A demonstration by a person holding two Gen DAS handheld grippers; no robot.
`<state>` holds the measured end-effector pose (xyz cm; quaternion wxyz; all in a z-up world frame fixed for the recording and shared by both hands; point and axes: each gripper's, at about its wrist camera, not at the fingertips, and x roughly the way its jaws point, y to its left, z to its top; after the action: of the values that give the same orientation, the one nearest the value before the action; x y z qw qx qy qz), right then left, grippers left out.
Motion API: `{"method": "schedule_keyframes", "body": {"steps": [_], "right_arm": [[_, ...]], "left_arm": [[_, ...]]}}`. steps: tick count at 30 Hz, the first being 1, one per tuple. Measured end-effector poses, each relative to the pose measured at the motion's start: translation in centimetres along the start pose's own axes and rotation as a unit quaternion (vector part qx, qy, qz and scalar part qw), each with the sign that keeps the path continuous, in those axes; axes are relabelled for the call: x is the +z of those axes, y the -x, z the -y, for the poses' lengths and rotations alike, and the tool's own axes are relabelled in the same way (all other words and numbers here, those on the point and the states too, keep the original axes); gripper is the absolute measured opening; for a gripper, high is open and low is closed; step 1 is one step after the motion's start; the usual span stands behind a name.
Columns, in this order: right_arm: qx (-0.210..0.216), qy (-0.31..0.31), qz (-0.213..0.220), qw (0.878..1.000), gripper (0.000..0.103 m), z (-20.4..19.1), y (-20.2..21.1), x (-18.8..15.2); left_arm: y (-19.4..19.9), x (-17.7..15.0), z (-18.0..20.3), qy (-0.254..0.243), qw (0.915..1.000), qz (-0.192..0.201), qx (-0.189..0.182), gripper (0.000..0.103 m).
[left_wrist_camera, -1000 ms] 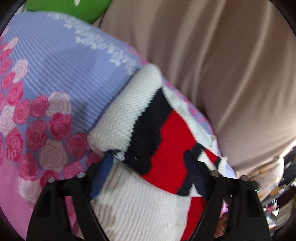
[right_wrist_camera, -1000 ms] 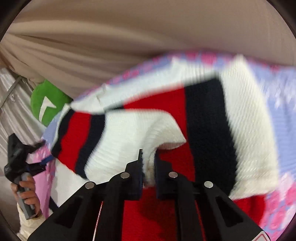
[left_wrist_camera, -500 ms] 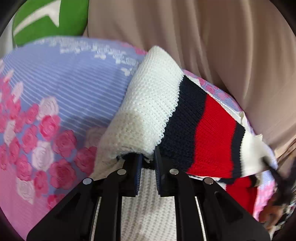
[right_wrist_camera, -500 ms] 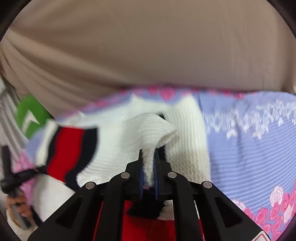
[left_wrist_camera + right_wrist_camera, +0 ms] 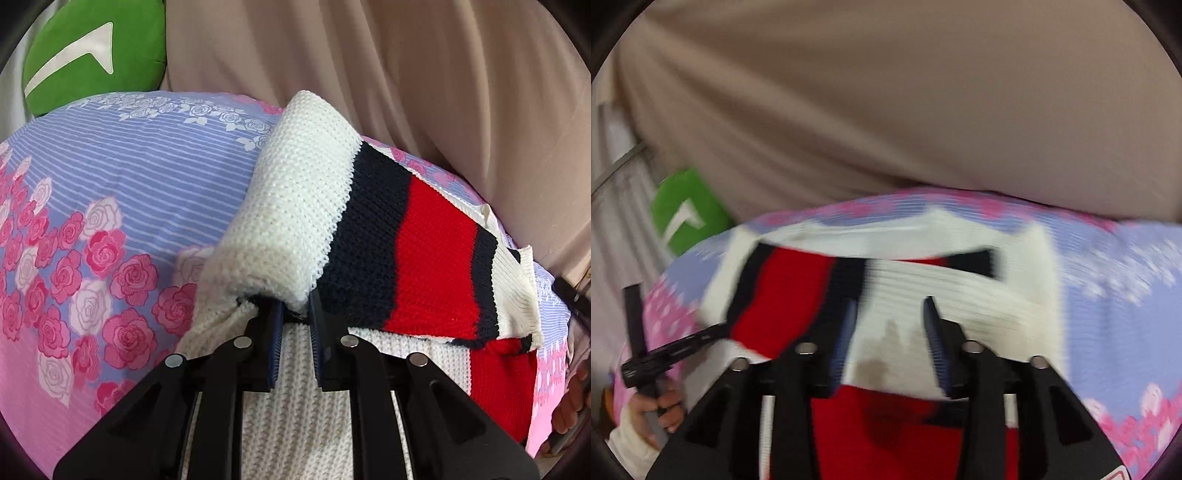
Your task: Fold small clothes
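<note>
While the left claw pinches the folded sleeve so the fold holds, the striped sweater lies on the flowered bed; the right claw is opening above it, nothing between its jaws.

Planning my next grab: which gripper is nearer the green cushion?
Left. The left gripper, shut on the striped sweater, sits closer to the green cushion; the right gripper, jaws opening, is farther away.

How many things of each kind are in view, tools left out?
Sweaters: 1, striped knit sweater
Bedsheets: 1, floral bedsheet
Cushions: 1, green cushion
Curtains: 1, beige curtain
Total: 4
</note>
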<state>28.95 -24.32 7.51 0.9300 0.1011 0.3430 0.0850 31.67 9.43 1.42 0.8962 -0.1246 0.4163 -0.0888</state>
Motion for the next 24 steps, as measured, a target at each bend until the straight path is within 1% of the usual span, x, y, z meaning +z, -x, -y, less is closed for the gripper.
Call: {"method": "schedule_keyframes", "body": {"steps": [2, 4, 6, 7, 9, 13, 14, 15, 16, 17, 20, 21, 22, 24], "right_arm": [[0.025, 0.04, -0.01, 0.999, 0.056, -4.1, -2.4, 0.8], [0.037, 0.072, -0.027, 0.996, 0.056, -7.5, -5.9, 1.8], [0.051, 0.085, -0.042, 0.994, 0.056, -10.0, -9.1, 2.8], [0.051, 0.09, -0.049, 0.993, 0.056, -11.4, -11.0, 3.4], [0.042, 0.103, -0.053, 0.992, 0.056, -13.2, -13.2, 3.9], [0.023, 0.12, -0.08, 0.989, 0.057, -15.1, -17.7, 4.6], [0.017, 0.124, -0.085, 0.988, 0.053, -15.4, -18.7, 4.7], [0.016, 0.128, -0.084, 0.988, 0.027, -15.5, -19.1, 4.8], [0.024, 0.124, -0.09, 0.988, 0.011, -15.5, -19.3, 5.1], [0.029, 0.115, -0.091, 0.989, 0.004, -15.3, -19.1, 5.6], [0.04, 0.1, -0.048, 0.993, 0.003, -15.3, -17.6, 7.4], [0.045, 0.092, -0.041, 0.994, 0.003, -14.9, -17.3, 7.6], [0.038, 0.091, -0.047, 0.994, 0.003, -14.6, -18.0, 7.5], [-0.008, 0.1, -0.107, 0.989, 0.003, -13.7, -22.0, 6.3]], "left_arm": [[0.1, -0.4, 0.0, -0.001, 1.0, 0.006, -0.001, 0.014], [0.2, -0.7, 0.0, -0.005, 0.9999, 0.012, -0.003, 0.014], [0.3, -1.1, 0.0, -0.01, 0.9998, 0.018, -0.004, 0.014], [0.2, -1.2, 0.0, -0.013, 0.9997, 0.02, -0.003, 0.013], [0.2, -1.2, 0.0, -0.012, 0.9997, 0.022, -0.005, 0.013], [0.1, -1.1, -0.4, -0.003, 0.9996, 0.02, -0.019, 0.013], [0.1, -1.1, -0.5, -0.002, 0.9996, 0.02, -0.021, 0.013], [0.1, -1.1, -0.6, -0.002, 0.9996, 0.019, -0.022, 0.013], [0.1, -1.2, -0.6, -0.002, 0.9996, 0.019, -0.023, 0.012], [0.1, -1.2, -0.6, -0.002, 0.9995, 0.019, -0.023, 0.012], [-0.1, -1.1, -0.7, -0.005, 0.9996, 0.019, -0.021, 0.012], [-0.1, -1.1, -0.6, -0.007, 0.9996, 0.019, -0.02, 0.012], [-0.1, -1.2, -0.6, -0.01, 0.9996, 0.02, -0.018, 0.012], [-0.1, -1.2, -0.4, -0.014, 0.9996, 0.021, -0.013, 0.012]]}}
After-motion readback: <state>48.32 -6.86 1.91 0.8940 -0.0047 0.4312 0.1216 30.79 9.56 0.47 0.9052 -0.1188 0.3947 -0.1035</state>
